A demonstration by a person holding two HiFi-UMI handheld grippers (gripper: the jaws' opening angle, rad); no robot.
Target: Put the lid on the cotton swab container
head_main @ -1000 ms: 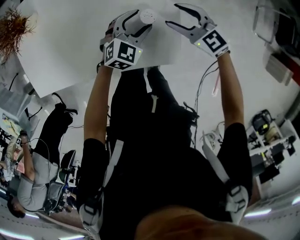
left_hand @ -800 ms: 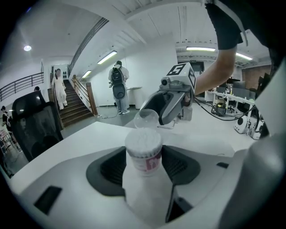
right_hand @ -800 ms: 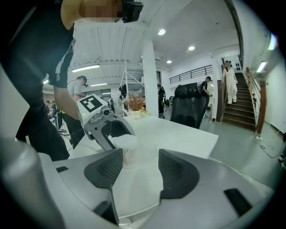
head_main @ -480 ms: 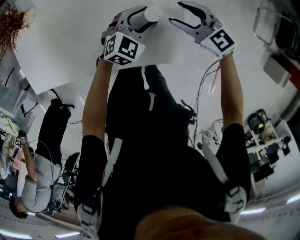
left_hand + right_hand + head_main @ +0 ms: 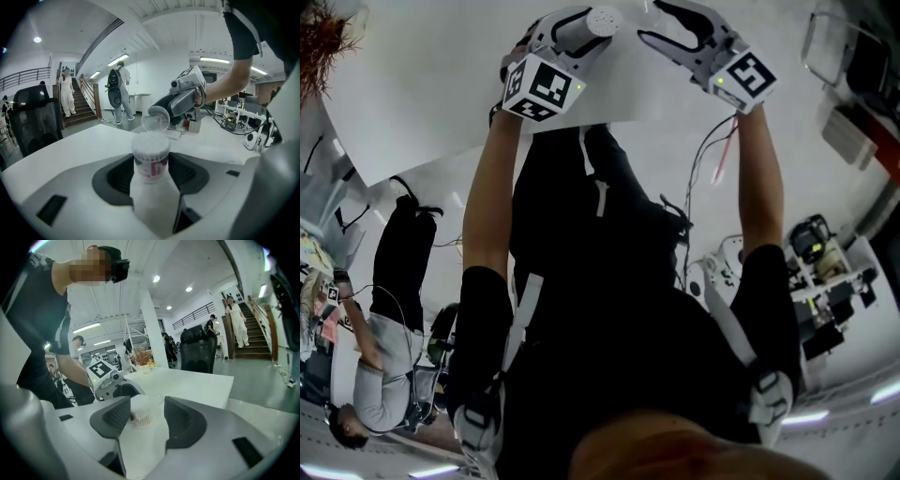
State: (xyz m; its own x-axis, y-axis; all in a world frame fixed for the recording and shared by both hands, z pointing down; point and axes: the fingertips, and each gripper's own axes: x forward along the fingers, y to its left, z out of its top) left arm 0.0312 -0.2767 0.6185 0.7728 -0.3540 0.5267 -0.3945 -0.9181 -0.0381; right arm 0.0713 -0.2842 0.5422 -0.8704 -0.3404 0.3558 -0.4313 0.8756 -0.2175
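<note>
The cotton swab container (image 5: 602, 19), a white cylinder packed with swabs and without a lid, lies between the jaws of my left gripper (image 5: 586, 33); the jaws are closing on it and press its sides. In the left gripper view the container (image 5: 151, 154) stands upright in that gripper (image 5: 151, 166). Just beyond it my right gripper (image 5: 180, 103) holds the clear round lid (image 5: 157, 117) at its tips, close above the swabs. That gripper (image 5: 649, 23) is also closing. The right gripper view shows the container (image 5: 139, 411) straight ahead between the jaws (image 5: 146, 423); the clear lid is hard to make out there.
A white table (image 5: 441, 84) lies under both grippers. A dried plant (image 5: 323, 47) stands at its far left corner. A black chair (image 5: 35, 119) and several people stand beyond the table. Cables and equipment (image 5: 825, 272) lie on the floor at the right.
Both grippers have drifted a little up the head view, with the container and the lid still in them. The gap between lid and container stays about the same.
</note>
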